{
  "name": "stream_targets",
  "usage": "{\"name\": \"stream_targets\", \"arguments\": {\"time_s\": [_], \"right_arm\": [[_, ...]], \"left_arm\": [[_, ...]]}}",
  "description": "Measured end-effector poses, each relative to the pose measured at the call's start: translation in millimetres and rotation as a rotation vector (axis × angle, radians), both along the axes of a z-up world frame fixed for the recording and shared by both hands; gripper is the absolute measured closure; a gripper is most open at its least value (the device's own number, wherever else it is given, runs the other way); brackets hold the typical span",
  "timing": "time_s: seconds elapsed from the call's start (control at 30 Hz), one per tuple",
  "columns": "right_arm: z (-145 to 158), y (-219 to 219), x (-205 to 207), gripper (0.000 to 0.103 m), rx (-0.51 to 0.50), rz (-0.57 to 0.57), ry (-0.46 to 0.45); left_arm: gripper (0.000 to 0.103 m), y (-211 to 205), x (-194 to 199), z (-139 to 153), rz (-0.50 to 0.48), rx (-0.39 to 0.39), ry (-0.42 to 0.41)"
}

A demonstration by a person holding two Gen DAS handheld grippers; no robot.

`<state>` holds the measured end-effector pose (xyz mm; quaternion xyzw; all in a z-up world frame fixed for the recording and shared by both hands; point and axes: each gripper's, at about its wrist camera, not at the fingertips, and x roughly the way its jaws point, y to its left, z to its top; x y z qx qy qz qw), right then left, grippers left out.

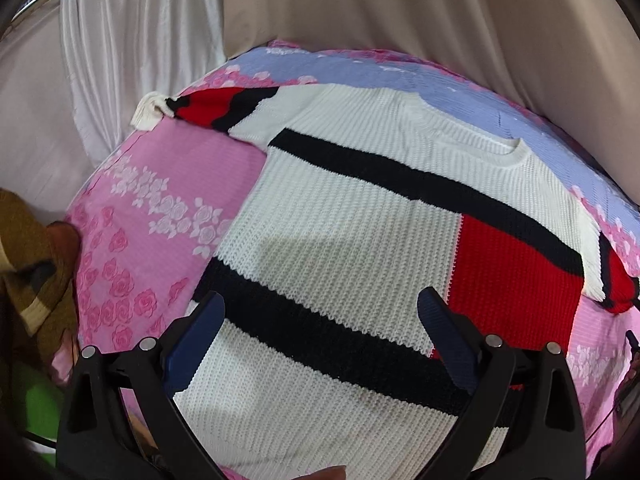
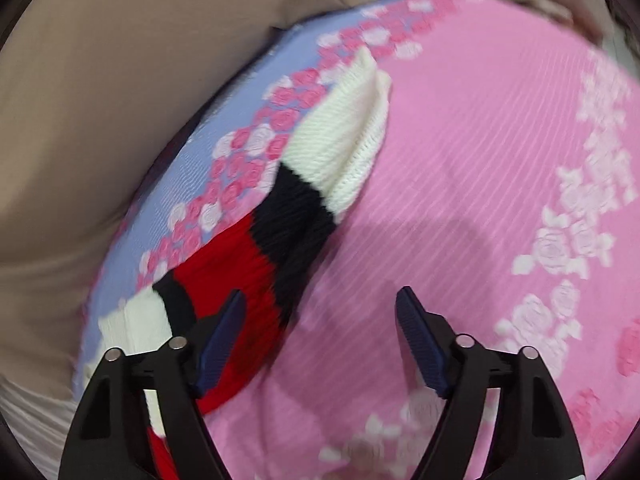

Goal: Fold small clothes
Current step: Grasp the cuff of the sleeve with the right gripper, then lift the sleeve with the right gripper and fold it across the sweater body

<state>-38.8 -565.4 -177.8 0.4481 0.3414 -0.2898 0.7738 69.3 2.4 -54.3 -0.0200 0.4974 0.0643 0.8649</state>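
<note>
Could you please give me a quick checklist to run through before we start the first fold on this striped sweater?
1. Sweater lies flat, front up on the floral sheet: ok.
2. Far sleeve spread out: ok.
3. Other sleeve stretched out, not bunched: ok.
4. Left gripper open, empty: ok.
5. Right gripper open beside that sleeve, empty: ok.
6. Hem straight: cannot tell, hidden behind the fingers.

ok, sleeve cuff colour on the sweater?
White cuff, after black and red bands on the sleeve; clearest in the right wrist view.
</note>
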Motion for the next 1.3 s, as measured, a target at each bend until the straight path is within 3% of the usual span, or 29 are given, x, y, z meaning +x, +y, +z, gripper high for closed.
{"name": "stream_targets", "arguments": {"time_s": [0.1, 0.13, 0.17, 0.2, 0.3, 0.4, 0.47, 0.57, 0.67, 0.73, 0.77, 0.8, 0.87, 0.97, 1.0, 1.03, 1.07, 1.17, 1.3], "right_arm": [[-1.0, -6.8, 13.9, 0.039, -0.034, 0.033, -0.027], [-1.9, -9.5, 20.5, 0.046, -0.037, 0.061, -0.046], [-5.5, -13.7, 26.7, 0.075, -0.014, 0.096, -0.073], [-8.6, -18.8, 30.1, 0.086, 0.007, 0.109, -0.086], [-0.4, -21.3, 30.3, 0.090, -0.001, 0.122, -0.140], [33.4, -15.0, 9.4, 0.091, -0.026, 0.111, -0.258], [56.2, -4.2, -16.3, 0.101, -0.052, 0.092, -0.312], [67.3, 10.1, -49.2, 0.101, -0.072, 0.059, -0.291], [37.9, 11.1, -44.8, 0.091, -0.059, 0.088, -0.119], [25.0, 2.1, -38.4, 0.089, -0.065, 0.084, -0.087], [22.9, -6.3, -33.4, 0.080, -0.083, 0.070, -0.091], [24.3, -18.8, -24.0, 0.060, -0.099, 0.048, -0.089], [25.3, -37.6, -7.1, 0.041, -0.119, 0.022, -0.072], [11.1, -63.0, 19.9, 0.045, -0.097, 0.031, 0.010], [1.2, -67.6, 22.7, 0.059, -0.058, 0.040, 0.014], [2.1, -68.9, 21.5, 0.071, -0.090, 0.019, 0.003], [-0.6, -72.7, 21.7, 0.096, -0.046, 0.034, -0.027], [21.0, -75.0, -2.2, 0.098, -0.020, -0.013, -0.174], [84.8, -78.5, -56.4, 0.098, -0.077, -0.091, -0.327]], "left_arm": [[0.008, -6.0, -1.4, -2.4, 0.012, 0.000, 0.017], [0.008, -8.0, -1.1, -2.9, 0.013, 0.000, 0.019], [0.008, -10.5, -1.3, -3.4, 0.013, 0.000, 0.020], [0.008, -13.1, -0.4, -3.8, 0.013, -0.002, 0.022], [0.008, -22.7, 1.6, -4.3, 0.009, -0.011, 0.029], [0.008, -32.1, 1.2, -0.7, -0.013, -0.015, 0.020], [0.008, -36.6, 1.9, 0.5, -0.029, -0.018, 0.013], [0.008, -37.9, 3.9, -1.5, -0.039, -0.037, 0.017], [0.008, -40.2, 7.1, -6.0, -0.057, -0.052, 0.028], [0.008, -43.0, 8.7, -6.7, -0.069, -0.046, 0.032], [0.008, -43.2, 8.1, -4.9, -0.066, -0.044, 0.025], [0.008, -42.2, 7.3, -3.7, -0.064, -0.042, 0.021], [0.008, -40.7, 3.5, -0.8, -0.058, -0.023, 0.012], [0.008, -34.0, -4.3, -1.1, -0.037, 0.004, 0.015], [0.008, -31.2, -7.2, -1.9, -0.024, 0.010, 0.020], [0.008, -28.1, -10.5, -3.3, -0.010, 0.015, 0.027], [0.008, -25.1, -13.3, -4.5, 0.002, 0.018, 0.033], [0.008, -17.8, -19.4, -4.6, 0.029, 0.017, 0.041], [0.008, -12.7, -18.7, -0.2, 0.041, -0.006, 0.025]]}}
